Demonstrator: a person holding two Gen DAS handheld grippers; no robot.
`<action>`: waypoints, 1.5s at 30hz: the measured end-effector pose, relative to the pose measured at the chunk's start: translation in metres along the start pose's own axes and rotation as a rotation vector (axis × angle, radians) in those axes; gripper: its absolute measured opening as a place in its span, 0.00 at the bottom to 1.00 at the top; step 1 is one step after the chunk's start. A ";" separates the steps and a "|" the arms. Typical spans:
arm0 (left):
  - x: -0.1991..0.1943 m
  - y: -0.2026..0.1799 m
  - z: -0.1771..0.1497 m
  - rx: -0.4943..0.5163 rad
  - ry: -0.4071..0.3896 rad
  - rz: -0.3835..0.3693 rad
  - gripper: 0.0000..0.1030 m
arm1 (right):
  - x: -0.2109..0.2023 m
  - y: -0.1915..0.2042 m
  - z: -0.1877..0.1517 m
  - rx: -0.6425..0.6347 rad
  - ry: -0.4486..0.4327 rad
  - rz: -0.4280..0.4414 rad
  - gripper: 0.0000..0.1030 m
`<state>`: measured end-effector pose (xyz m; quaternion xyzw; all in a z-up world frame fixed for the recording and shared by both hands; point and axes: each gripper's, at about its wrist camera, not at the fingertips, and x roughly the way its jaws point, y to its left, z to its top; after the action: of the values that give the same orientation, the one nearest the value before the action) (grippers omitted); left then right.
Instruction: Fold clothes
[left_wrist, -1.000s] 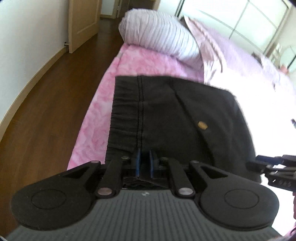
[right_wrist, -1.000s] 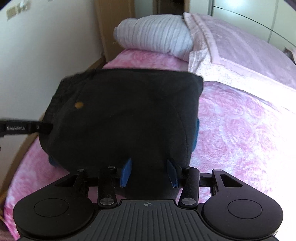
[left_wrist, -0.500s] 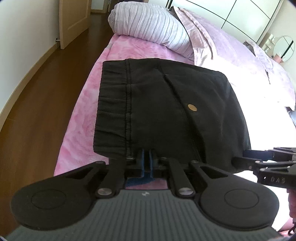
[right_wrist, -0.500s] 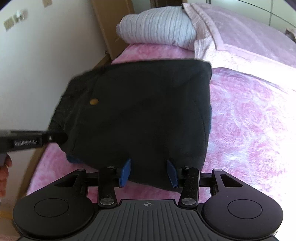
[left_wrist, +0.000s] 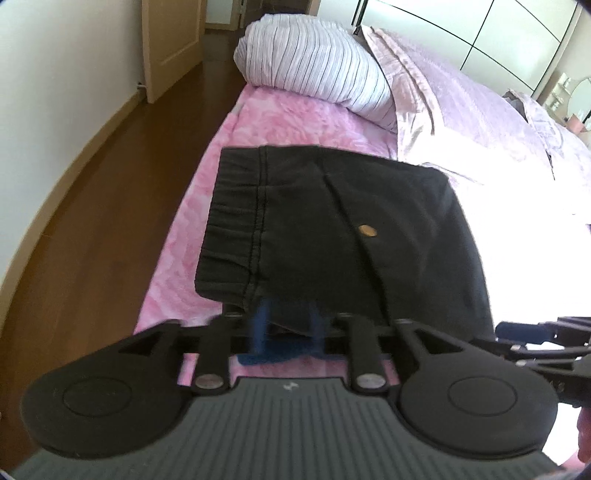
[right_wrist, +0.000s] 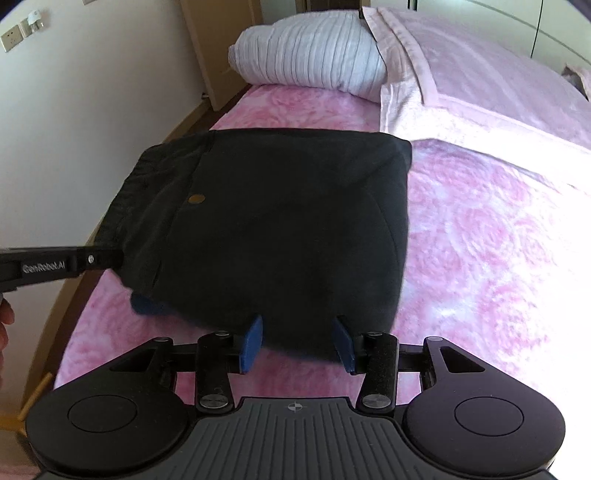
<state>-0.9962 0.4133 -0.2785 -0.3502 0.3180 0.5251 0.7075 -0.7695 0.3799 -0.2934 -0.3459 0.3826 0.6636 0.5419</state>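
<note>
Folded black trousers (right_wrist: 273, 229) on pink bedspread (right_wrist: 480, 240), brass button (right_wrist: 196, 199), left gripper (left_wrist: 286, 328) lettered "GenRobot.AI", fingers parted and empty, right gripper (right_wrist: 297, 345) wide apart, empty

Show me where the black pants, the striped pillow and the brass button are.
Black pants (right_wrist: 288, 229), right wrist view, middle of the folded top layer.
Striped pillow (left_wrist: 314, 70), left wrist view, middle of its upper side.
Brass button (left_wrist: 368, 231), left wrist view, the button's face on the pants.

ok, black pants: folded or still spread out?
Folded. The black pants lie as a compact rectangle on the pink bed, elastic waistband along one side, no legs trailing; both claws open at the near edge.
</note>
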 end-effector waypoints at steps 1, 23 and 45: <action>-0.009 -0.005 -0.001 0.001 -0.001 0.008 0.26 | -0.004 -0.001 -0.002 0.000 0.017 0.004 0.45; -0.221 -0.158 -0.107 -0.005 -0.158 0.249 0.69 | -0.192 -0.022 -0.106 -0.119 -0.133 0.005 0.46; -0.297 -0.190 -0.161 0.058 -0.183 0.224 0.76 | -0.276 -0.017 -0.187 0.076 -0.152 -0.002 0.46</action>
<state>-0.8994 0.0864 -0.0940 -0.2424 0.3044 0.6210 0.6804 -0.6964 0.0912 -0.1417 -0.2739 0.3650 0.6725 0.5827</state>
